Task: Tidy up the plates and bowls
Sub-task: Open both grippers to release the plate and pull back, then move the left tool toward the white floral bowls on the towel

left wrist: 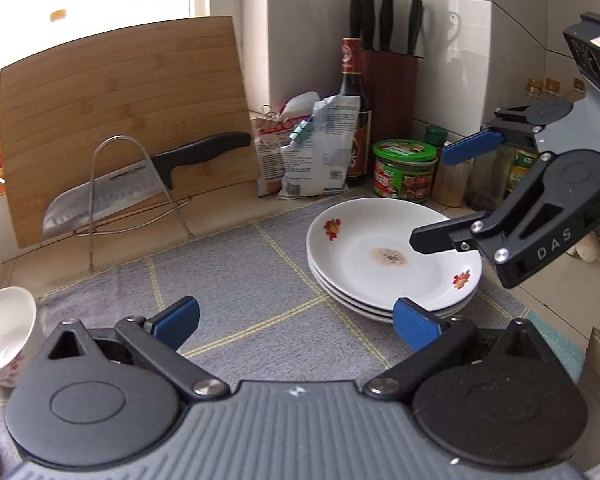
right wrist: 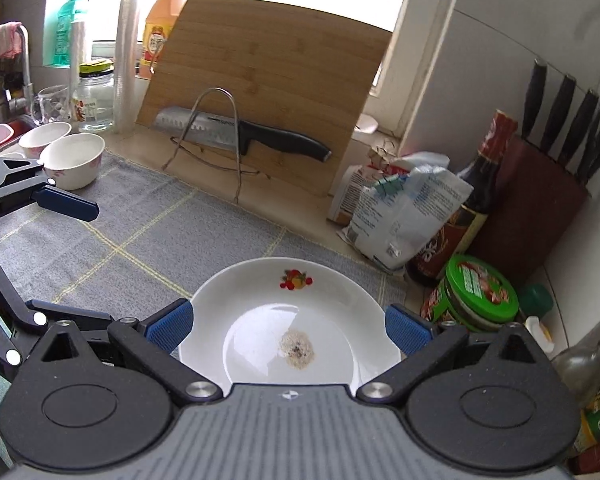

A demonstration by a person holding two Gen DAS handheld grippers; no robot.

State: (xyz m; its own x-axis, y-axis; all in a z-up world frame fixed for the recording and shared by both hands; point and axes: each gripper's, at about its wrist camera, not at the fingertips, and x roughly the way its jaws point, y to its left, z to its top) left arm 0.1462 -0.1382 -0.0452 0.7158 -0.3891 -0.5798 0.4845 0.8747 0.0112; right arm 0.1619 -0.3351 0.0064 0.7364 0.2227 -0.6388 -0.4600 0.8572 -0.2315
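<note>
A stack of white plates (left wrist: 394,256) with red flower prints sits right of centre in the left wrist view, on a grey checked mat (left wrist: 236,292) covering the surface; the top plate carries a brownish stain in its middle. The right gripper (left wrist: 428,196) enters from the right edge of that frame with its fingers spread wide, the lower black one above the top plate's rim and the upper blue-padded one higher; no contact can be confirmed. The left gripper (left wrist: 296,320) fills the bottom of the frame, fingers apart and holding nothing, its right pad just in front of the stack. In the upper left of the right wrist view, two white bowls (right wrist: 73,158) stand together at the mat's far edge
</note>
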